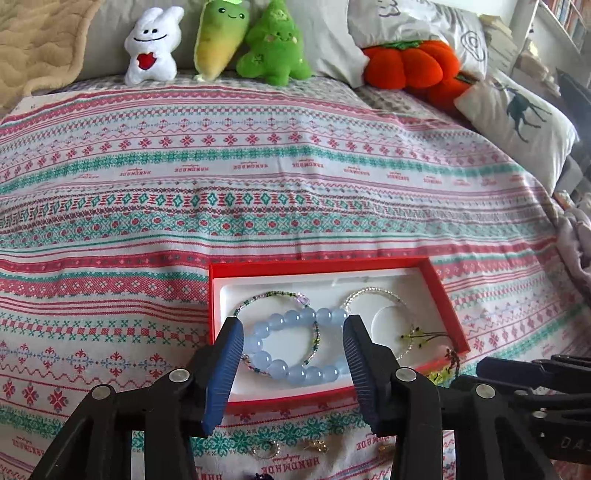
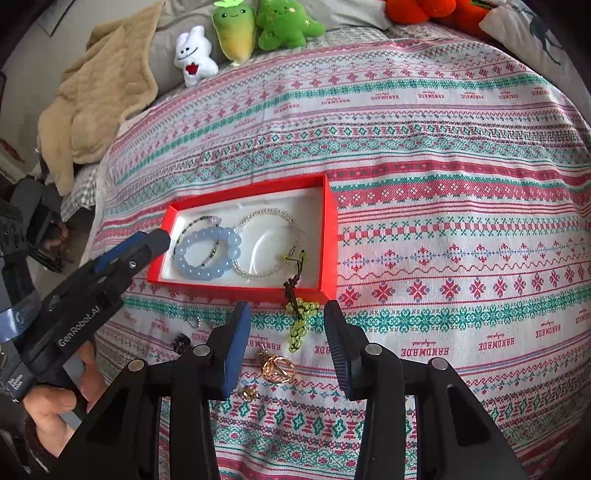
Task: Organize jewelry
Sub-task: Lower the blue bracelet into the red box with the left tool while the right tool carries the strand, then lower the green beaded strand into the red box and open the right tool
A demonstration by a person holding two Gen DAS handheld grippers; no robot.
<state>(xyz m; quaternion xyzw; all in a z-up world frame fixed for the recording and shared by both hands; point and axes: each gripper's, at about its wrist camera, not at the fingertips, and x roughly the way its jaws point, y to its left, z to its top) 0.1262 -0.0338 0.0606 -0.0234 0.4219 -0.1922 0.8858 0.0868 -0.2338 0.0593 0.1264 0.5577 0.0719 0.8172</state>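
Observation:
A red box (image 1: 317,263) (image 2: 330,236) with a white liner lies on the patterned bedspread. In it lie a blue bead bracelet (image 1: 291,347) (image 2: 207,253), a thin green-beaded bracelet (image 1: 273,295) and a clear bead bracelet (image 1: 373,293) (image 2: 267,218). A green bead charm (image 2: 301,319) on a brown cord hangs over the box's front rim. My left gripper (image 1: 293,332) is open above the blue bracelet, empty. My right gripper (image 2: 286,317) is open over the green charm. Gold rings (image 2: 277,367) and small pieces (image 2: 181,343) lie on the cloth in front of the box.
Plush toys (image 1: 151,48) (image 2: 236,29), an orange pumpkin cushion (image 1: 410,62) and pillows (image 1: 517,118) line the far edge. A beige blanket (image 2: 99,96) lies at the left. The patterned bedspread (image 1: 258,177) stretches behind the box.

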